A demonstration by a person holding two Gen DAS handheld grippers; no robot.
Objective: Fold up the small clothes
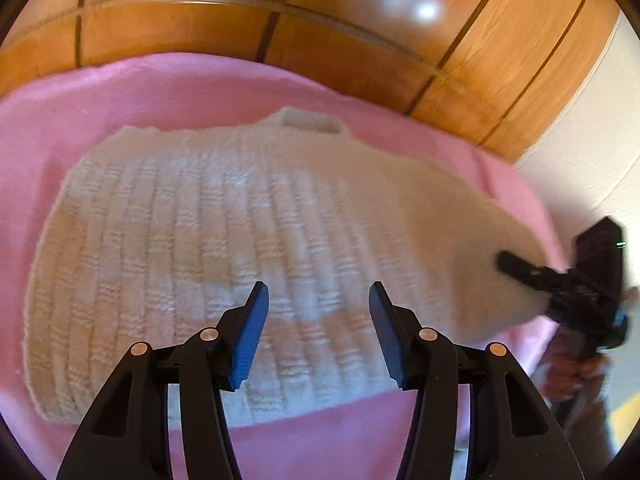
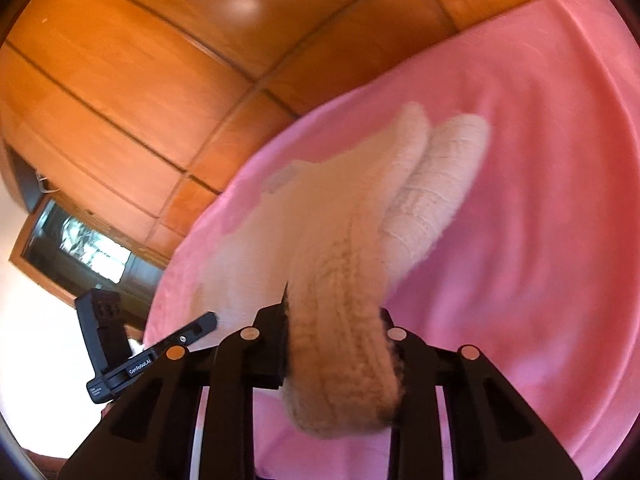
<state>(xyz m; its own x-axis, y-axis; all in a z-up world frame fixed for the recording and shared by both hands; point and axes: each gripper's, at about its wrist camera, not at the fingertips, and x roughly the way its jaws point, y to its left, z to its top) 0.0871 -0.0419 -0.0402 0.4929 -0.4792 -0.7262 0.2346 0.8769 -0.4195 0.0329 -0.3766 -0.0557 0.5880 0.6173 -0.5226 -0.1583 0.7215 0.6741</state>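
Note:
A small cream knitted sweater (image 1: pixel 224 248) lies spread on a pink blanket (image 1: pixel 200 84), its collar tab at the far side. My left gripper (image 1: pixel 318 320) hovers open above the sweater's lower middle, nothing between its blue pads. At the sweater's right edge my right gripper (image 1: pixel 532 276) has hold of the sleeve. In the right wrist view that gripper (image 2: pixel 338 328) is shut on the knitted sleeve (image 2: pixel 340 320), which bunches between the jaws and hangs over them. The rest of the sweater (image 2: pixel 320 208) trails away across the blanket. The left gripper (image 2: pixel 160 352) shows at lower left there.
Glossy wooden panels (image 1: pixel 320 32) rise behind the blanket. A white wall (image 1: pixel 592 152) stands to the right, and a person's hand (image 1: pixel 572 368) holds the right gripper's handle. A dark window (image 2: pixel 80 252) shows at the left of the right wrist view.

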